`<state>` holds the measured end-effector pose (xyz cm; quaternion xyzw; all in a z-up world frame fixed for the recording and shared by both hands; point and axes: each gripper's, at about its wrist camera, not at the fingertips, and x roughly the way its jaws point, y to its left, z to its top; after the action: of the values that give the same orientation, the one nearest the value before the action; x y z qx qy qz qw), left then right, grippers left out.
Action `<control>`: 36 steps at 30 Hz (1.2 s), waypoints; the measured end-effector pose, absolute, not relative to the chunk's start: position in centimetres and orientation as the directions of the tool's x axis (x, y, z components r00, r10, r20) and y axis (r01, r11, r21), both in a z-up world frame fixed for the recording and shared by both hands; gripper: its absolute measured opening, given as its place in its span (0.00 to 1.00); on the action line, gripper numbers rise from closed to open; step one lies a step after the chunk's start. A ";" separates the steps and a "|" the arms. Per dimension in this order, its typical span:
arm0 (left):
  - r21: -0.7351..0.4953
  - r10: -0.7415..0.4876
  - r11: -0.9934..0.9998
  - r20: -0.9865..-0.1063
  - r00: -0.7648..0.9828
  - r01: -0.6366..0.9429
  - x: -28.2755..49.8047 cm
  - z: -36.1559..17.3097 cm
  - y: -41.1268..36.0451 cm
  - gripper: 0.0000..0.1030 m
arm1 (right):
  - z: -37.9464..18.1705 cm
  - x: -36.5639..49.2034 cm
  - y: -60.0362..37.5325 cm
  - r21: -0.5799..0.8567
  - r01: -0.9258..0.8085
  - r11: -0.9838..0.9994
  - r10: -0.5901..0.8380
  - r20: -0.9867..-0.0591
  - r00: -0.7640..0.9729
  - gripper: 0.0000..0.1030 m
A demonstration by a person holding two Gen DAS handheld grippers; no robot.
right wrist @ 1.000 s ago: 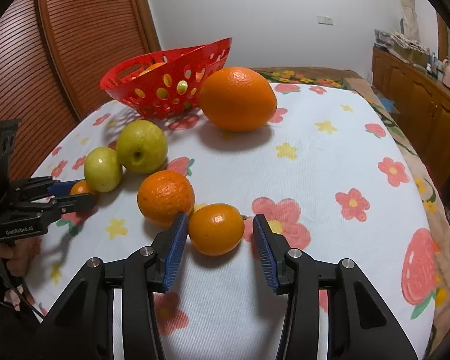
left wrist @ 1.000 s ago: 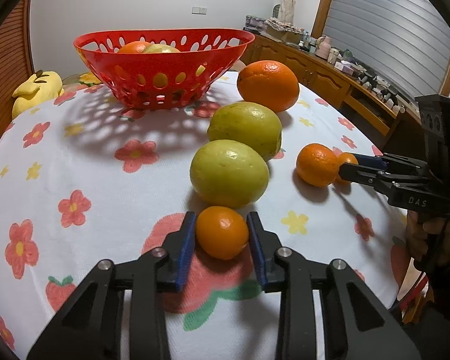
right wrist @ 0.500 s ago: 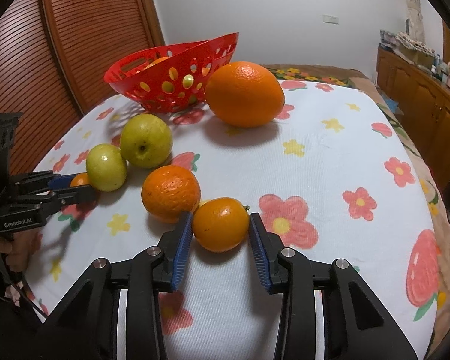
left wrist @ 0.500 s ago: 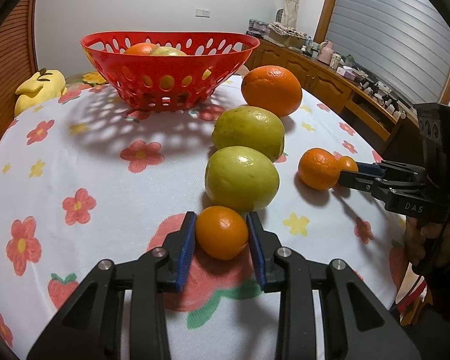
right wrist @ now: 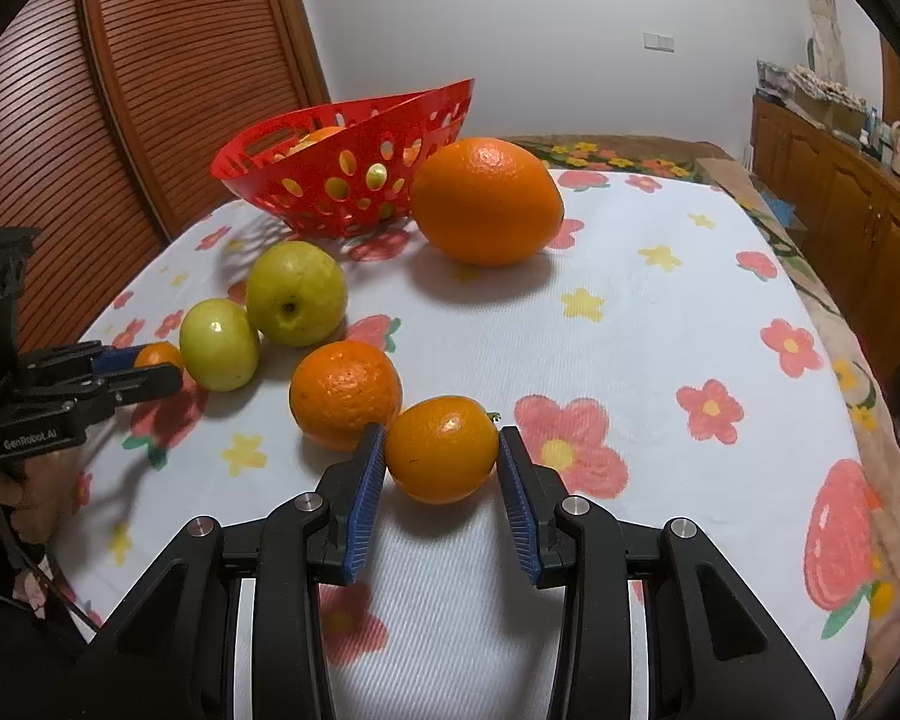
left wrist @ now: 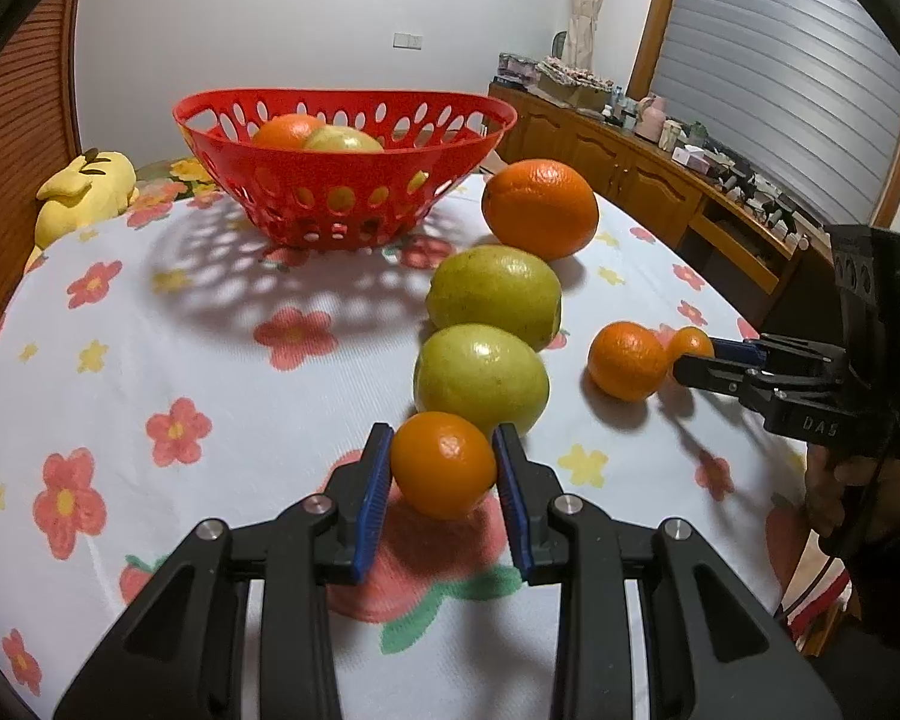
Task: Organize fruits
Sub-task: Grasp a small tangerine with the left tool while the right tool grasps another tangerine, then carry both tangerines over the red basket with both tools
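Observation:
My left gripper (left wrist: pixel 443 474) is shut on a small orange (left wrist: pixel 443 463), held just above the flowered cloth. My right gripper (right wrist: pixel 443 461) is shut on another small orange (right wrist: pixel 441 447), also seen from the side in the left wrist view (left wrist: pixel 693 343). A wrinkled mandarin (right wrist: pixel 345 393) touches that orange on its left. Two green apples (left wrist: pixel 481 377) (left wrist: pixel 493 294) and a large orange (left wrist: pixel 539 207) lie in a row toward the red perforated basket (left wrist: pixel 342 198), which holds an orange and a green fruit.
A round table with a white flowered cloth (left wrist: pixel 150 324) carries everything. A yellow plush toy (left wrist: pixel 84 192) lies at the far left edge. A wooden sideboard (left wrist: pixel 660 192) with clutter stands to the right, and a slatted wooden door (right wrist: pixel 120 108) to the left.
Both grippers have closed on their small oranges. The left gripper's orange has lifted slightly off the cloth and the view has tilted up.

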<state>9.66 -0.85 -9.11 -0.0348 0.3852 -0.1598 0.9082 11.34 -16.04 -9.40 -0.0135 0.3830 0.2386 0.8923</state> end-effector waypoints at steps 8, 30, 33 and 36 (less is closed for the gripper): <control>-0.184 -0.318 0.947 -0.664 0.677 0.264 9.5 -7.5 -0.6 0.30 | -7.8 11.1 -16.3 0.136 -0.439 0.888 0.410 -0.668 0.621 0.36; -0.155 -0.301 0.953 -0.582 0.755 0.260 11.1 -2.9 0.7 0.30 | -2.9 11.9 -14.0 0.079 -0.501 0.862 0.438 -0.612 0.658 0.36; -0.152 -0.297 0.954 -0.576 0.761 0.258 11.3 -2.6 0.8 0.30 | -2.2 12.1 -13.7 0.071 -0.506 0.860 0.441 -0.604 0.664 0.36; -0.150 -0.294 0.955 -0.570 0.767 0.255 11.6 -2.3 0.9 0.30 | -1.5 12.6 -13.5 0.067 -0.509 0.858 0.444 -0.595 0.670 0.36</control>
<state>11.61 0.91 -2.27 -0.0317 0.3082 -0.1459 0.9395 12.59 -13.54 -1.49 -0.0526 0.3113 0.2612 0.9122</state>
